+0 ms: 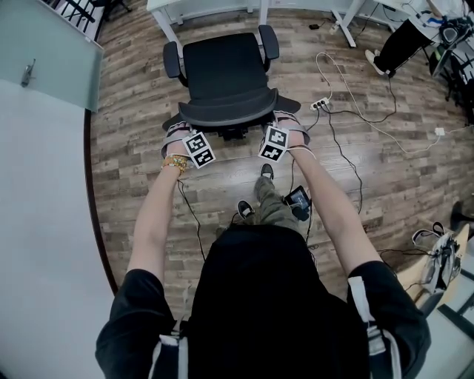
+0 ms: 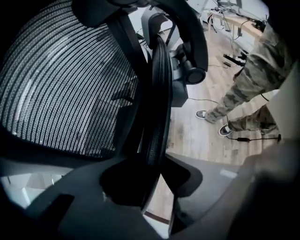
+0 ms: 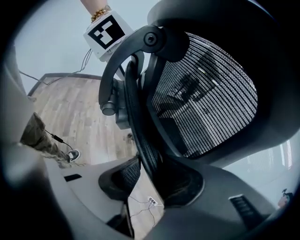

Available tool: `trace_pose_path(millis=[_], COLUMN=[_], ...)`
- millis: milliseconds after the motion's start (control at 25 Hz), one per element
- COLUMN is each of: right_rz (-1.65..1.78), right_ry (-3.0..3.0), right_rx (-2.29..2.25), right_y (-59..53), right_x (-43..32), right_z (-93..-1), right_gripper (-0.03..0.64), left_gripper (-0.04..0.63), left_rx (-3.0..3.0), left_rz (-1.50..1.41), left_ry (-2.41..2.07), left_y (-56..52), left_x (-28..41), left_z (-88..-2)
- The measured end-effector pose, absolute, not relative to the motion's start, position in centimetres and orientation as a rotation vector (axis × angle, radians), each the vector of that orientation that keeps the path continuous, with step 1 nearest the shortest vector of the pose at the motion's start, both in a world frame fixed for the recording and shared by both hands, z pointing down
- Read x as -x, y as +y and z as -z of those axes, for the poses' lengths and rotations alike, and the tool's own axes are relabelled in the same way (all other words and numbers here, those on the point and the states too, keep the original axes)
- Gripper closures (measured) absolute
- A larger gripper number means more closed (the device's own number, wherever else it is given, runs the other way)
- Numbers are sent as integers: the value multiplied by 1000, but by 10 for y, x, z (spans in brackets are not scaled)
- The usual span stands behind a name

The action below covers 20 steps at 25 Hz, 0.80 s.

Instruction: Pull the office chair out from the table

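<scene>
Wooden floorboards (image 1: 133,215) are running under the whole scene, with the white table (image 1: 200,7) lying along the far edge of the head view. The office chair (image 1: 226,74) is standing on the floor with its seat facing that table, its front near the table's near edge and its back toward the person. Both arms are reaching out to the backrest rim (image 2: 157,93). The left hand-held gripper (image 1: 178,133) is pinching the rim at 1 upper corner, jaws partly closed with the dark edge wedged between them (image 2: 154,173), and the right hand-held gripper (image 1: 289,127) is clamping the opposite corner the same way (image 3: 150,173). Several things could be going wrong from here: the jaws are holding only a thin curved rim, so a hard tug may be slipping them off, and uneven pulling may be swivelling the seat. A power strip (image 1: 320,104) and loose cables (image 1: 348,104) are lying just beside the base, where castors could be snagging.
</scene>
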State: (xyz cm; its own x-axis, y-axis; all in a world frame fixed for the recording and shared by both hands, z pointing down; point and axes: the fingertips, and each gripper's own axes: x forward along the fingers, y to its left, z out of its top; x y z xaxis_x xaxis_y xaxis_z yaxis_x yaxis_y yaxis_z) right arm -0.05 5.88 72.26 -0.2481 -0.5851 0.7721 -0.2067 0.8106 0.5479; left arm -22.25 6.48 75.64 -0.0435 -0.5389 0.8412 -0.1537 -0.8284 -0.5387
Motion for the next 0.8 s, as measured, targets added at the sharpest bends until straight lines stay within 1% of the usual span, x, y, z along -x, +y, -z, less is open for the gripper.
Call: trace_pose_path(millis=[800], right_rz=[393], right_ry=[-1816], right_rx=[-603], right_y=[91], right_x=[-8], right_z=[-722], right_gripper=[488], left_gripper=[453], left_rx=[1963], left_rz=[1931], left_ry=[747], left_y=[93], left_x=[212], left_z=[-756])
